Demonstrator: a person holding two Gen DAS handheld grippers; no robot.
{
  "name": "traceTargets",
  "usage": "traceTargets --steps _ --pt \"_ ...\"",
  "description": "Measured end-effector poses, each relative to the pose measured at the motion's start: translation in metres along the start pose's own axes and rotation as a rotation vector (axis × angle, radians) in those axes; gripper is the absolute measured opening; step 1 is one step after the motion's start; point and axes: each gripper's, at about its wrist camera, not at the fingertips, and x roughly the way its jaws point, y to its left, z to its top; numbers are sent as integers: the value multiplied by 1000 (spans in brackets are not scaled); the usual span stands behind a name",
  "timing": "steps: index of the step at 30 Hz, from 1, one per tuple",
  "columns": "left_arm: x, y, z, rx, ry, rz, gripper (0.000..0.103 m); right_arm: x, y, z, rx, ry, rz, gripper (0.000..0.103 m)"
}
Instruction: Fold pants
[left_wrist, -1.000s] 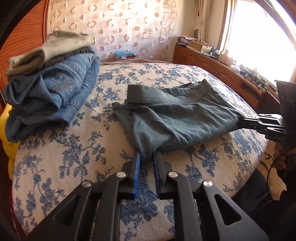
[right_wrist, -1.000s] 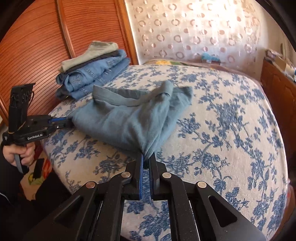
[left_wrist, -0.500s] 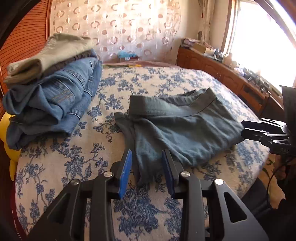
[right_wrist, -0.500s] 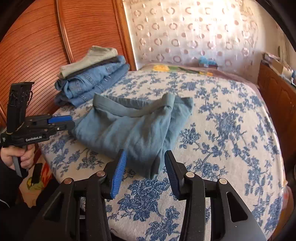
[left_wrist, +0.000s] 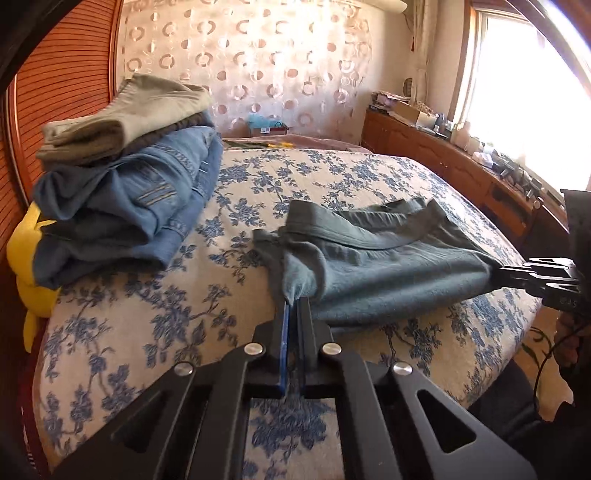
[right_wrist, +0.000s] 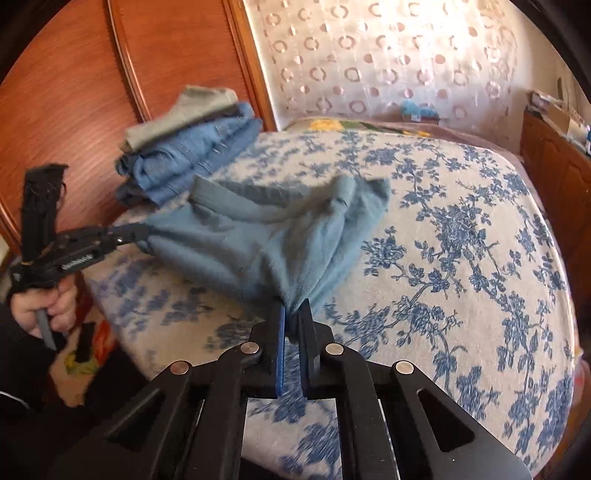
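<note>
Grey-blue pants (left_wrist: 376, 258) lie folded on the flowered bedspread (left_wrist: 155, 314), waistband toward the far side. My left gripper (left_wrist: 293, 301) is shut on the near left corner of the pants. My right gripper (right_wrist: 293, 308) is shut on the near right corner of the pants (right_wrist: 266, 236). Both corners are lifted slightly and the cloth is stretched between them. The right gripper also shows at the right edge of the left wrist view (left_wrist: 496, 272). The left gripper shows at the left of the right wrist view (right_wrist: 142, 232).
A stack of folded jeans and a beige garment (left_wrist: 122, 177) sits at the far left of the bed, by the wooden headboard (right_wrist: 110, 74). A yellow cushion (left_wrist: 33, 291) lies beside it. A wooden dresser (left_wrist: 461, 166) with clutter runs under the window.
Both grippers were open around the pants' near corners half a second ago. Now both have shut on the cloth again and pulled it taut.
</note>
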Motion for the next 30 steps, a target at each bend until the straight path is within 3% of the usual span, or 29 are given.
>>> traceTargets --steps 9,11,13,16,18,21,24,30 --pt "-8 -4 -19 24 56 19 3 -6 1 -14 -3 37 -1 6" --pt "-9 -4 -16 19 56 11 9 -6 -1 -14 6 32 -2 8" --pt "-11 -4 -11 24 45 6 23 -9 -1 -12 2 22 -15 22" --pt "-11 -6 -2 35 30 -3 40 -14 -1 -6 -3 -4 -27 26" --pt "-8 -8 3 45 28 -6 43 -16 -2 -1 -7 -18 -40 31" --pt "-4 -11 10 61 18 -2 62 -17 -4 7 -9 -36 -44 37" --pt "4 -15 19 77 17 -17 65 -13 -6 16 -19 -53 -62 44" --pt "27 -15 33 77 21 -18 65 7 -13 31 -20 -58 -66 45"
